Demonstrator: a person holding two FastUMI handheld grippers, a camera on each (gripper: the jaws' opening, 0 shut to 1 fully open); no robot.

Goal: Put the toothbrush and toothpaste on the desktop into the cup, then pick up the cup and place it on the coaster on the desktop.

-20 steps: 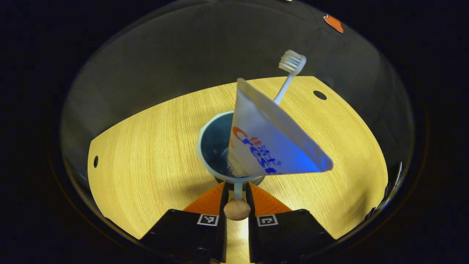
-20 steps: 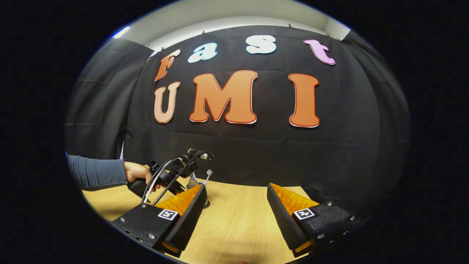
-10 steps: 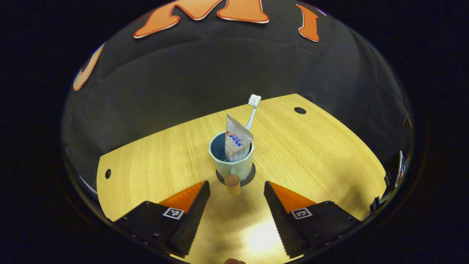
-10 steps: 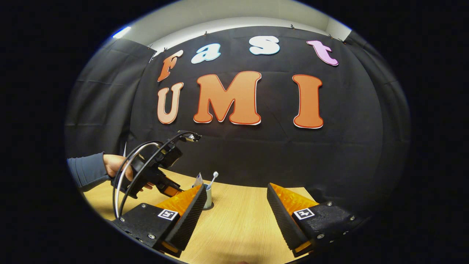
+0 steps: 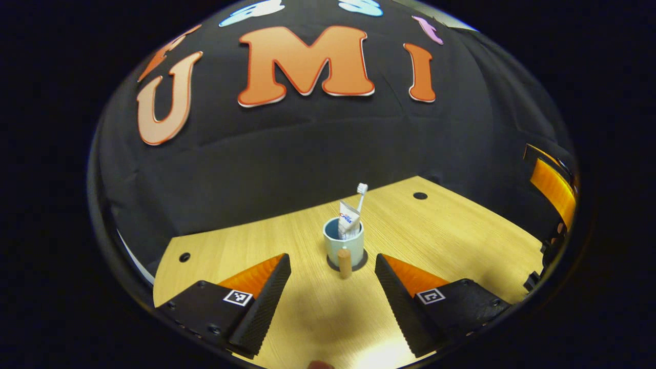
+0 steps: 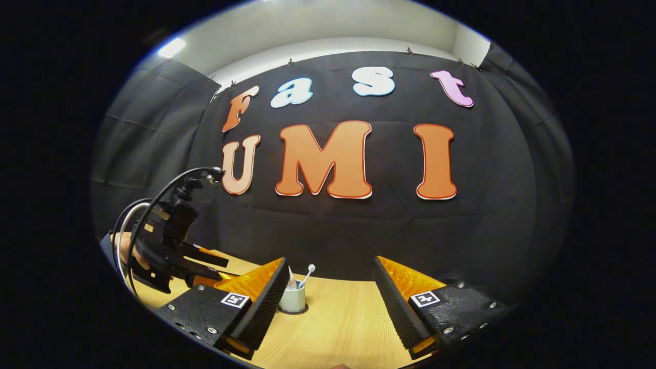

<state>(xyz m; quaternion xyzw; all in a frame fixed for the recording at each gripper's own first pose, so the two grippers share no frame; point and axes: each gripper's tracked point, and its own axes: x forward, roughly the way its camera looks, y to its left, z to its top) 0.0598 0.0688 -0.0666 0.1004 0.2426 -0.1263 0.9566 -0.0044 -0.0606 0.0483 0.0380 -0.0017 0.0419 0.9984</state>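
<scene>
In the left gripper view we see a pale wooden tabletop (image 5: 451, 241) with a small dark hole near its left edge (image 5: 184, 257) and another toward the far right (image 5: 420, 196); nothing stands between our left claw (image 5: 332, 266) and the cup. That claw is spread wide and holds nothing, its two fingers either side of the cup but well short of it. The cup (image 5: 344, 242), light blue-green with a darker inside, stands upright on a dark round coaster (image 5: 359, 263), and its tan rounded handle (image 5: 345, 262) points toward us. In it the white toothpaste tube (image 5: 348, 219) stands with its flat end up, and the white toothbrush (image 5: 362, 193) leans just to its right, bristles up.

In the right gripper view the left claw (image 6: 205, 264), held in a hand (image 6: 134, 251), hangs at far left above the tabletop. The cup (image 6: 293, 299) sits just right of the left finger (image 6: 259, 302) of our right claw (image 6: 328, 287), which partly hides it. The right claw is also spread and empty.
</scene>
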